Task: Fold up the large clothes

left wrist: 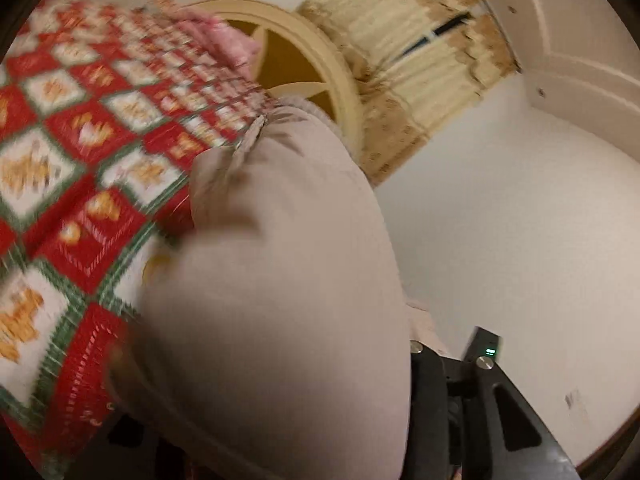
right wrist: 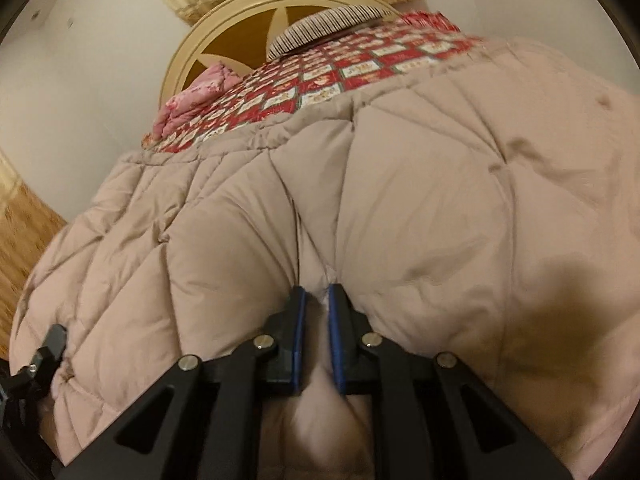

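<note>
- A puffy beige quilted coat [right wrist: 400, 184] lies spread over a bed, filling most of the right wrist view and bulging up close to the lens in the left wrist view [left wrist: 280, 280].
- The right gripper [right wrist: 317, 294] has its blue-edged fingers [right wrist: 301, 320] drawn nearly together on a pinched fold of the coat's fabric, which bunches in the narrow gap between them.
- The left gripper [left wrist: 452, 360] shows only as black linkage with silver bolts and a small green light at the lower right of its own view; the coat covers its fingertips, so whether its jaws grip the cloth cannot be told.
- In the right wrist view, a black part of the left gripper [right wrist: 40, 360] shows at the coat's lower left edge.
- Under the coat lies a bedspread [left wrist: 80, 140] of red, white and green squares with orange figures, reaching toward the head of the bed [right wrist: 360, 64].
- A folded pink cloth [right wrist: 200, 92] rests at the far left corner of the bedspread, and a striped pillow [right wrist: 320, 28] sits at its head.
- Behind them stands a cream round headboard [right wrist: 224, 24] with brown panels and pale spokes.
- A yellowish patterned curtain [left wrist: 420, 40] hangs beyond the headboard against a white wall [left wrist: 520, 220].
- The left wrist view is blurred.
</note>
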Demonstrator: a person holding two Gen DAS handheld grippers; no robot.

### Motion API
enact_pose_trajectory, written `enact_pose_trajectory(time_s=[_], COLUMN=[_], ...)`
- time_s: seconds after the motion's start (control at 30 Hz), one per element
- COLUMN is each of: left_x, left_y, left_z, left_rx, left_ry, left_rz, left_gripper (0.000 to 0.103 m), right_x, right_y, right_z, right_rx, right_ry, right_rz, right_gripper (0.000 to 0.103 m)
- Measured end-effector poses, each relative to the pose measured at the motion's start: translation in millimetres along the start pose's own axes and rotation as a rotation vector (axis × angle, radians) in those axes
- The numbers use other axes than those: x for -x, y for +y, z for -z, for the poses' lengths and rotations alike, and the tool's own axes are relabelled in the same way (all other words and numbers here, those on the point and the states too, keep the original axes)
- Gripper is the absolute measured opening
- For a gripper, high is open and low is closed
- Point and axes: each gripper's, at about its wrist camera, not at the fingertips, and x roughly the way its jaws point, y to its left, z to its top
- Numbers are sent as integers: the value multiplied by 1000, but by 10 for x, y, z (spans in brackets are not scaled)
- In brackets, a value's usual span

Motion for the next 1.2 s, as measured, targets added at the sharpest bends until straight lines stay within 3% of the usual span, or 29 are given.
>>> enact_pose_trajectory(time_s=[0.1,0.2,0.4,0.47,0.53,0.6,0.67,0.7,0.73,0.83,0.93,1.07,1.2], left_x=[261,527,872,903,909,860,745,681,618,396,82,-344,-565], left_y=[-307,-621,-1053,-1107,-1122,-1208,-1330,-1379,-1435,-1652,-1865,-1981,-1924], left_z=[-100,-165,-163,-122,-100,-54,28,77,130,382,766,1353,1822], left_rx=[-121,-278,-532,-577,-585,-615,-667,-687,-706,-802,-945,-1146,-1308], left_ry=[-17,-45,-71,-72,-68,-62,-49,-38,-24,32,116,226,268], left_rz=[1,-51,-174,-187,-145,-115,-107,-102,-94,-70,-65,-85,-89], left_gripper=[39,39,39,39,39,39,39,39,39,39,39,39,40], right_x=[30,29,-132,-162,-68,170,535,714,916,1365,1651,1696,1787], right_y=[190,458,1163,1254,1267,1220,1071,947,758,171,-381,-917,-1269], right_z=[153,352,813,848,781,656,520,447,364,186,105,70,232], right_rx=[-44,-85,-174,-168,-103,-14,60,68,46,-58,-122,-229,-289], right_ry=[42,104,336,397,416,364,247,187,119,-36,-152,-189,-196], right_rz=[-65,-162,-506,-554,-504,-448,-394,-373,-359,-360,-266,-208,-174], right_gripper=[16,16,13,12,13,20,33,50,60,59,52,51,51])
